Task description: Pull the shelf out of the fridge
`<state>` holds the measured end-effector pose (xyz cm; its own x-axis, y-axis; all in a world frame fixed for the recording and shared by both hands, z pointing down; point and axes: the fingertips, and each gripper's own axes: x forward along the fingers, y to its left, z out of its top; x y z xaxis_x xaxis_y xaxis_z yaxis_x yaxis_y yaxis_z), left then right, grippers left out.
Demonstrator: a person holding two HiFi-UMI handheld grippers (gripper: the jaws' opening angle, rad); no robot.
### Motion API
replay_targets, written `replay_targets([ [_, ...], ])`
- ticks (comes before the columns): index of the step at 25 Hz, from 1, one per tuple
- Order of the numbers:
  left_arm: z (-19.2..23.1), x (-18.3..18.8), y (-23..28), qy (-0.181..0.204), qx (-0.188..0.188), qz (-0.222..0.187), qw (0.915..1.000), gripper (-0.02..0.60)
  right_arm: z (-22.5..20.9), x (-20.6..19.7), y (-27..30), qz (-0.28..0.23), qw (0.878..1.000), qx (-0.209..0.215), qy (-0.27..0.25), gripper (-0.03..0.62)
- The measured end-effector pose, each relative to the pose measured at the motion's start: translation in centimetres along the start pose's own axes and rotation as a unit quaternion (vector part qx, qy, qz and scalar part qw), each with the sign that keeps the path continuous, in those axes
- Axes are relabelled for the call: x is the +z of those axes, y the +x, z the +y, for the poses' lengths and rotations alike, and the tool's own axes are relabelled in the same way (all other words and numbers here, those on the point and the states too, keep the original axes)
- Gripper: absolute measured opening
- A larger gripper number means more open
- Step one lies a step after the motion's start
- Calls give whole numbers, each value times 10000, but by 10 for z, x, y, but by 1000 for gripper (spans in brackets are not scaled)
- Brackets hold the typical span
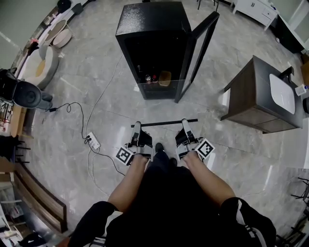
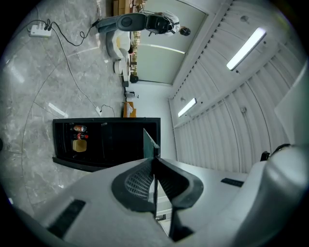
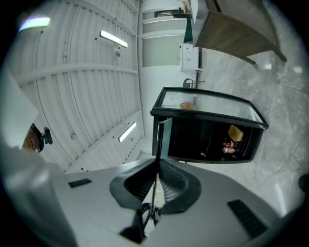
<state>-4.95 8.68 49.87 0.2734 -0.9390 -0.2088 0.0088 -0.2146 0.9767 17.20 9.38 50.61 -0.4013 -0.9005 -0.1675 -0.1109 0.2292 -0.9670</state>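
My left hand-held gripper [image 1: 137, 126] and right hand-held gripper [image 1: 185, 123] clamp the shelf [image 1: 164, 123]. The fridge [image 1: 152, 29] stands open on the marble floor [image 1: 96, 77].

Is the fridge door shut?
No, the door stands swung wide open at the right side of the fridge, leaving its dark inside exposed.

Grey marble floor [image 1: 96, 72]. White power strip [image 1: 93, 141] on the floor, black cable [image 1: 72, 107] running left from it. Dark wood cabinet [image 1: 251, 101] at right, white basin [image 1: 282, 93] set in its top. White drawer unit [image 1: 254, 9] at far right. Round beige cushion [image 1: 38, 70] at left, pale bowl [image 1: 60, 34] just beyond it.
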Motion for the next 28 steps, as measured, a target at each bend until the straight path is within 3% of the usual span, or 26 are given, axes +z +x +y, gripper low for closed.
replay_targets([
  [14, -27, -13, -56, 69, 1, -76, 9999, 35, 24, -22, -48, 232, 9996, 64, 121, 37],
  [28, -45, -17, -74, 81, -36, -87, 9999, 35, 46, -29, -60, 385, 9989, 213, 167, 37],
])
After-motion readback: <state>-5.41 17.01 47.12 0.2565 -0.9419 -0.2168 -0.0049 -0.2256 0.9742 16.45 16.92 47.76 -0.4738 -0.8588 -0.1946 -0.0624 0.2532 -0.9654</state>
